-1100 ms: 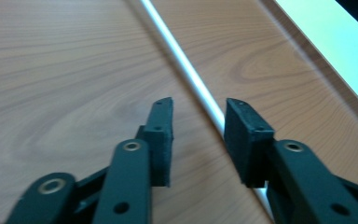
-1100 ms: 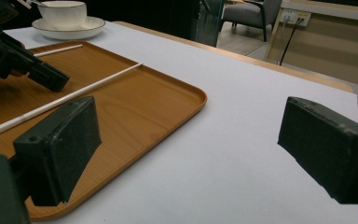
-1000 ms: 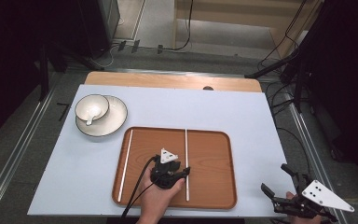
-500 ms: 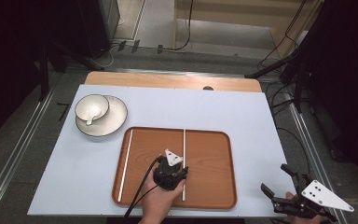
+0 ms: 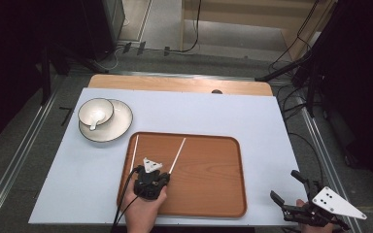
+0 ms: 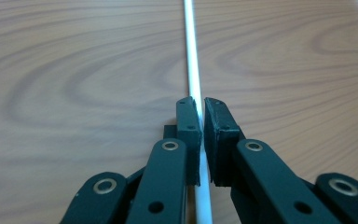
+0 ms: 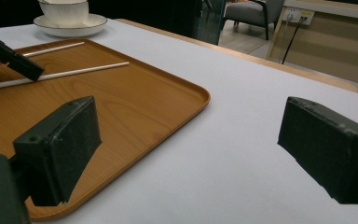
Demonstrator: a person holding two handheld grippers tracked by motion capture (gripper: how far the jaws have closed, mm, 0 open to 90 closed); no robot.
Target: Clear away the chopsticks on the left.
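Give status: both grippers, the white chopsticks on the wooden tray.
Left gripper just closed, shut on right white chopstick. Right gripper open, off tray. Second chopstick on brown wooden tray. No obstruction.

High view overhead facing forward-down, left gripper view close above tray (image 6: 74,70), right gripper view low across it

Both tongs are black, the left tongs (image 5: 151,180) topped by a small grey 3-cornered plate and trailing 2 black cables, their linkage arms showing silver rivets and flat matte pads (image 6: 189,122), the right tongs (image 5: 291,194) bearing a larger plate with 4 dark holes.
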